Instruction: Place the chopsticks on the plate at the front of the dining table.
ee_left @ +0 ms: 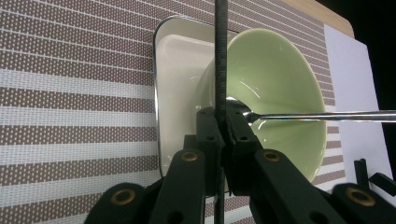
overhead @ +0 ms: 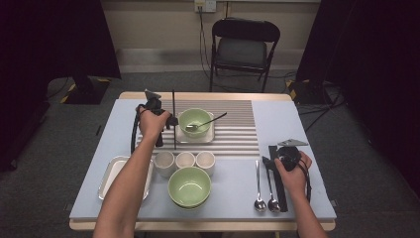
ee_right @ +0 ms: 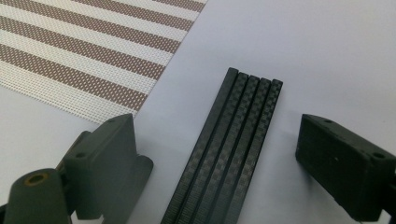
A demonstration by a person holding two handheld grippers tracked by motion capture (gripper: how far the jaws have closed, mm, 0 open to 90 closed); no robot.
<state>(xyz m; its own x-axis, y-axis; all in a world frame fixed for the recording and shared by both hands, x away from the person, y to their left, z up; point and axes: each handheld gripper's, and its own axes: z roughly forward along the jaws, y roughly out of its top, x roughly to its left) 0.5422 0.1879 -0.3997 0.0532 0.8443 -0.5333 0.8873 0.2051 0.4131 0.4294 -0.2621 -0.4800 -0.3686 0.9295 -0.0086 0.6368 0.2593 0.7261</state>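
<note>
A black chopstick (ee_left: 221,56) is pinched upright in the left gripper (ee_left: 223,133) beside the green bowl (ee_left: 280,79) on the striped mat (overhead: 237,130). The right gripper (ee_right: 215,154) is spread wide over four more chopsticks (ee_right: 229,149) laid on the pale blue table (overhead: 287,119). A grey carpet and a folding chair (overhead: 244,47) are seen behind — dark curtains at both sides.

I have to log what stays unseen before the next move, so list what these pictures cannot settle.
- Black chopstick: both ends cut off by the frame edges in the left gripper view; the closed left tool covers its middle.
- Bundled chopsticks: near ends cut off by the bottom edge, right gripper view.
- Spoon: handle end cut off at the right edge, left gripper view.
</note>
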